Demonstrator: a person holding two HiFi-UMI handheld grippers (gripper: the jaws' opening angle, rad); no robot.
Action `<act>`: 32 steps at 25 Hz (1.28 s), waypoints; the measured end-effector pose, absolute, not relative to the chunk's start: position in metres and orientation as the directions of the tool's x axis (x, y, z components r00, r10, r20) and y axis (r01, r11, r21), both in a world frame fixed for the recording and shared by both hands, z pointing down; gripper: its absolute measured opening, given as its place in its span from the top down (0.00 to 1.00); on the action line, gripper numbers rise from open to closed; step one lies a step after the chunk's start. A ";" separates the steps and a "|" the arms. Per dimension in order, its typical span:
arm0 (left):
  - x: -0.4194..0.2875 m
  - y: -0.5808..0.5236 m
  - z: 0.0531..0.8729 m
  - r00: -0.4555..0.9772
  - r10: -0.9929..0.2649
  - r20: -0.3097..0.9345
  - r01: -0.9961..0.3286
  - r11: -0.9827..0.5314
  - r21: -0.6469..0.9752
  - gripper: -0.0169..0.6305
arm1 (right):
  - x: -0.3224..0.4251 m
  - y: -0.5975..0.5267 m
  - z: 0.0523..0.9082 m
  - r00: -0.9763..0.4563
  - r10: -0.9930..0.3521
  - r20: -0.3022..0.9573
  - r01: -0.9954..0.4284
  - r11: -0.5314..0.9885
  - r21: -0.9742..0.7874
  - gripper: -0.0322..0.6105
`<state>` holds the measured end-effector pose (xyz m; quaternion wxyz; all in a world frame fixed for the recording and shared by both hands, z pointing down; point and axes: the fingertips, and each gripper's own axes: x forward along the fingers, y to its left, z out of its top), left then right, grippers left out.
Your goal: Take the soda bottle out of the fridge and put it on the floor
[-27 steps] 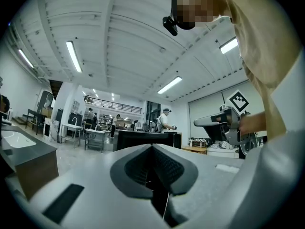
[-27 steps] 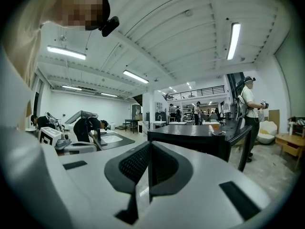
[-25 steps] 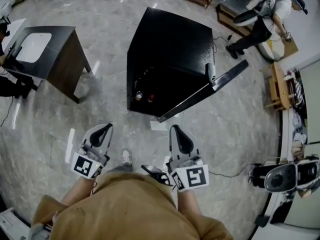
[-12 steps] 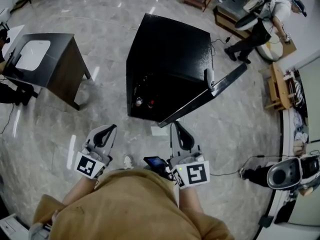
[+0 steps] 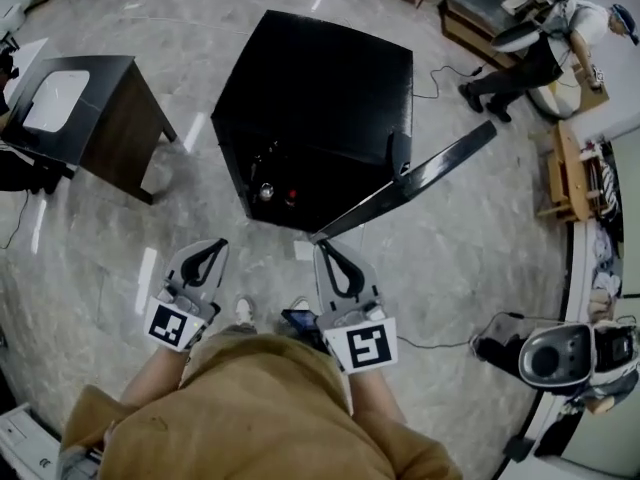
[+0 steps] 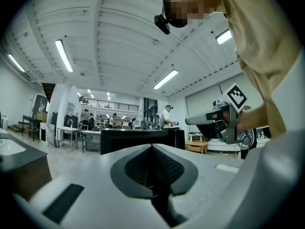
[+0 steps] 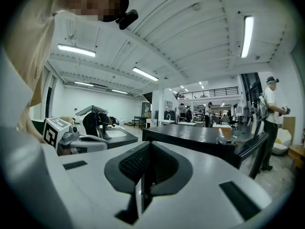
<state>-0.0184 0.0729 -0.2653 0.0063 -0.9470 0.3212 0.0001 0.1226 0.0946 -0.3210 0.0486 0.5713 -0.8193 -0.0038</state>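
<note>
Head view shows the grey left gripper [image 5: 214, 250] and grey right gripper [image 5: 325, 253] pinched together, holding nothing. The small soda bottle [image 5: 266, 192] sits low inside the big black open fridge [image 5: 320, 88]. Best to step closer, open one gripper wide, and reach in level.

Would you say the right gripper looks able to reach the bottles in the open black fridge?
Probably yes: the door of the black fridge is swung aside and nothing stands between the right gripper and the bottles, though its shut jaws must open first.
</note>
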 end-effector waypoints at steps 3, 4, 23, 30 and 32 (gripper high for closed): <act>-0.012 0.060 -0.250 0.762 -0.647 0.030 -0.647 -0.762 0.004 0.97 | 0.125 0.081 -0.298 -0.399 -0.910 0.113 -0.912 0.406 0.050 0.95; -0.010 0.054 -0.246 0.753 -0.658 0.032 -0.658 -0.753 0.005 0.97 | 0.125 0.075 -0.287 -0.417 -0.898 0.140 -0.903 0.427 0.054 0.95; -0.014 0.006 -0.103 0.729 -0.680 0.072 -0.684 -0.727 0.061 0.97 | 0.102 0.002 -0.093 -0.475 -0.819 0.321 -0.854 0.517 0.055 0.82; -0.032 -0.001 -0.017 0.724 -0.681 0.110 -0.690 -0.720 0.080 0.97 | 0.093 -0.013 -0.006 -0.421 -0.834 0.356 -0.874 0.478 0.086 0.84; -0.031 0.001 -0.003 0.720 -0.686 0.106 -0.694 -0.713 0.100 0.97 | 0.096 -0.017 0.010 -0.409 -0.843 0.350 -0.878 0.468 0.102 0.84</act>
